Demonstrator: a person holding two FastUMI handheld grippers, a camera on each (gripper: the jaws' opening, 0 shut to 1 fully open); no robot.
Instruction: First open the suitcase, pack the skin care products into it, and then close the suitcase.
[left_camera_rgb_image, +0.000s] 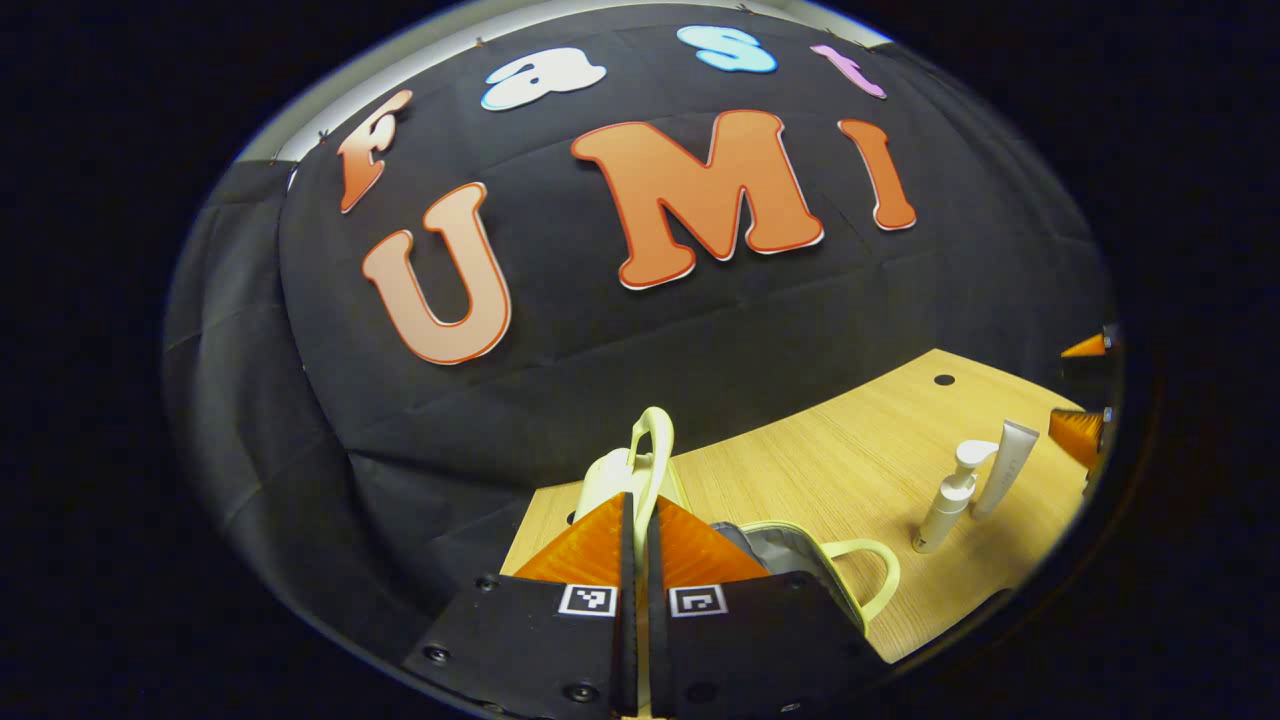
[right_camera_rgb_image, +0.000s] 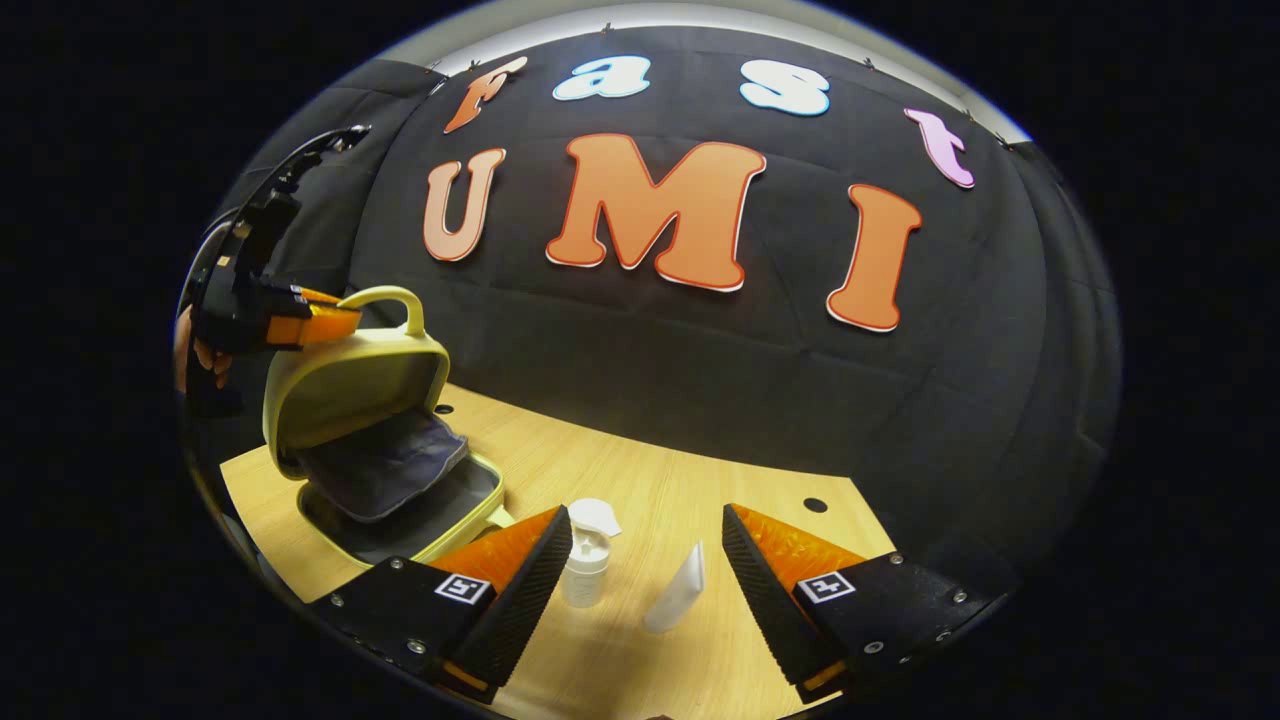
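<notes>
At left of frame the left gripper (right_camera_rgb_image: 335, 322) pinches the lid handle (right_camera_rgb_image: 385, 298), propping the suitcase (right_camera_rgb_image: 360, 400) open, while the right gripper (right_camera_rgb_image: 645, 560) gapes empty over bottle (right_camera_rgb_image: 587, 560) and tube (right_camera_rgb_image: 678, 590).

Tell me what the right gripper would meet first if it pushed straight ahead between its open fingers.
Probably the white tube, standing on the table roughly midway ahead of the right gripper. The pump bottle stands just left of that line, near the left finger; depth between them is unclear.
</notes>
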